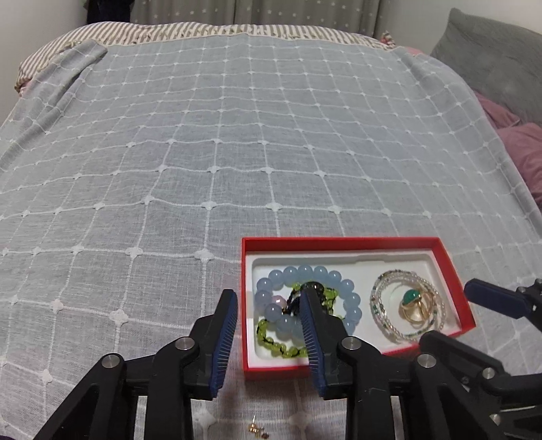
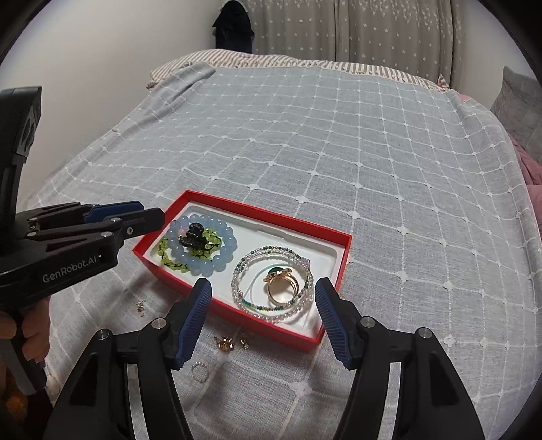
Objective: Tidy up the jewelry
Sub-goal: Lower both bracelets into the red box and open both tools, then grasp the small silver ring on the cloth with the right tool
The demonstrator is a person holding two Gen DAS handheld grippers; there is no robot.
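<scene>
A red box (image 2: 333, 255) sits on the grey checked bedspread (image 2: 338, 152), holding a blue bead bracelet (image 2: 216, 260), a green bead bracelet (image 1: 271, 342), a coiled clear bead strand (image 2: 271, 313) and a gold ring (image 2: 281, 287). Both the left gripper (image 1: 267, 298) and the right gripper (image 2: 262, 286) stand with jaws apart and empty over the box's near edge. Small gold earrings (image 2: 225, 343) lie on the bedspread just beside the box.

I am working in a home bedroom: a bed (image 1: 237, 135) under a grey checked blanket (image 2: 338, 152), a striped sheet (image 1: 203, 30) at its far edge, star-print curtains (image 2: 372, 30) behind, pillows (image 1: 491, 64) beside.
</scene>
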